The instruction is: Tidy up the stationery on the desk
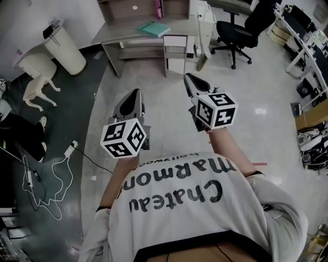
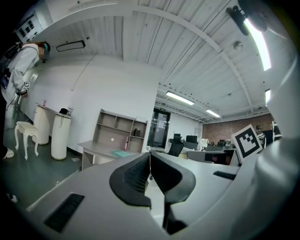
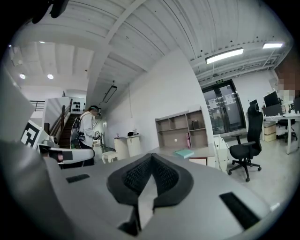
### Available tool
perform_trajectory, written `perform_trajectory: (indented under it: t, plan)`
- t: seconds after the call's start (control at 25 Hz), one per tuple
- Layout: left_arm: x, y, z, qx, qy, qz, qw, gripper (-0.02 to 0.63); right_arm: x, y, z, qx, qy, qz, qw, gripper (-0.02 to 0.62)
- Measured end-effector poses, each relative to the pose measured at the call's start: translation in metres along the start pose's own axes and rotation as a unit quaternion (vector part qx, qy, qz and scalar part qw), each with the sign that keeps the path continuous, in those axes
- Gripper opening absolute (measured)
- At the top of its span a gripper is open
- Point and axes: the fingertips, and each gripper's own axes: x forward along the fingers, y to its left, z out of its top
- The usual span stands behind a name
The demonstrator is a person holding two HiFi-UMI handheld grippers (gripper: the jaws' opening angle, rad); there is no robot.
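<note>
You stand well short of the desk [image 1: 117, 35]: approach step, tidying not yet begun. Left hand-held gripper [image 1: 135, 97] and right hand-held gripper [image 1: 191, 82] are both pinched together, w/ nothing between the jaws. Teal notebook [image 1: 155, 29] lies by the desk's front edge, abt mid-length. Next, prob.: close in, part the jaws over it.

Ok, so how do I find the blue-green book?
Look for the pale wooden desk with shelves on top, left of the black office chair in the head view. The book lies flat on the desktop in front of the shelves. It is the only teal thing on that pale surface.
</note>
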Motion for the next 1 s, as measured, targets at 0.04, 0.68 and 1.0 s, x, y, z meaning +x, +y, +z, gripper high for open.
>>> perform_trajectory:
  t: [0.04, 0.68, 1.0]
  plan:
    - [-0.002, 0.005, -0.003, -0.002, 0.002, -0.001, 1.0, 0.017, 0.003, 0.004, -0.007, 0.002, 0.005, 0.001, 1.0, 0.014]
    - [0.001, 0.042, -0.047, -0.046, 0.049, -0.017, 0.9976, 0.017, 0.032, 0.033, -0.062, -0.008, 0.075, 0.003, 0.997, 0.014]
    - [0.04, 0.058, -0.058, -0.033, 0.073, -0.01, 0.9968, 0.017, 0.069, 0.002, -0.073, 0.023, 0.085, -0.003, 0.996, 0.014]
